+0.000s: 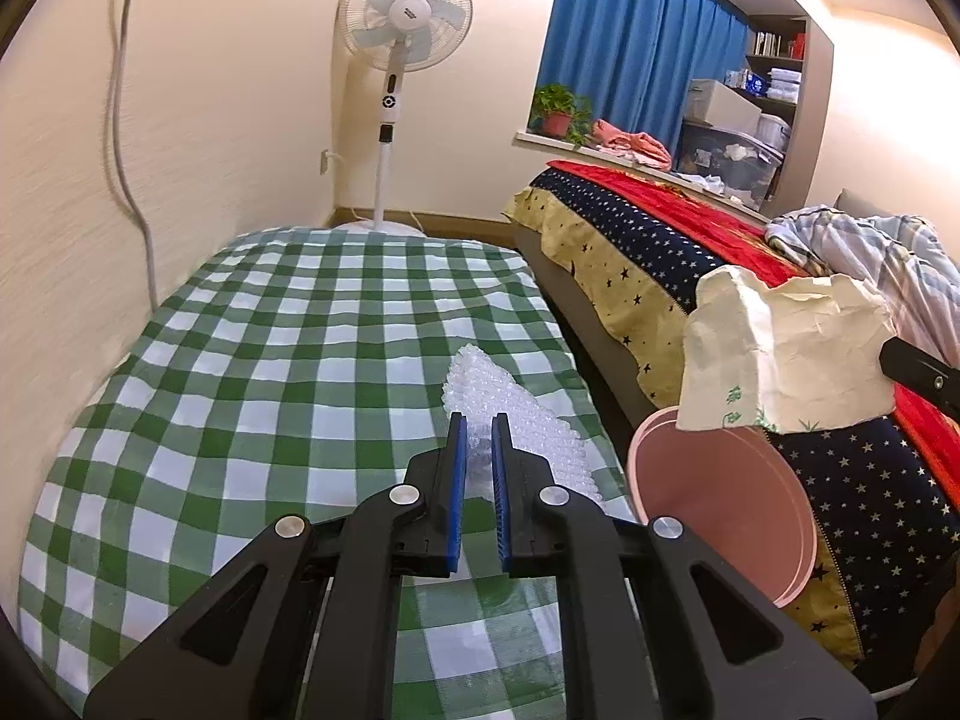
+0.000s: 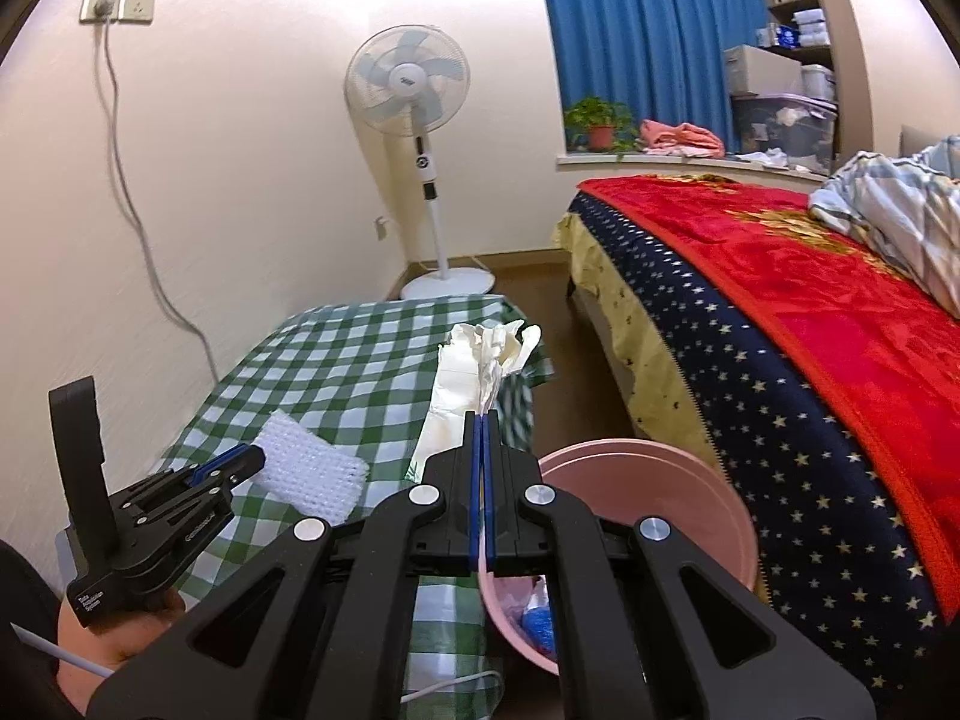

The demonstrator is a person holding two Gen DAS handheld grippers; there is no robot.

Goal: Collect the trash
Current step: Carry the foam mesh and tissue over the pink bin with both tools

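My left gripper (image 1: 478, 426) is shut on a white sheet of bubble wrap (image 1: 516, 414), which sticks out ahead of the blue pads above the green checked table (image 1: 270, 330). In the right wrist view the same left gripper (image 2: 252, 457) holds the bubble wrap (image 2: 309, 474) at the left. My right gripper (image 2: 483, 417) is shut on a crumpled cream paper bag (image 2: 474, 360). From the left wrist view that paper (image 1: 786, 354) hangs just above the pink bin (image 1: 720, 510). The bin (image 2: 660, 498) stands on the floor between table and bed, with some trash (image 2: 534, 606) inside.
A bed with a starred sheet and red blanket (image 2: 810, 330) runs along the right, close to the bin. A standing fan (image 2: 414, 84) is in the far corner. A grey cable (image 2: 138, 210) hangs down the left wall. A hand (image 2: 120, 630) holds the left gripper's handle.
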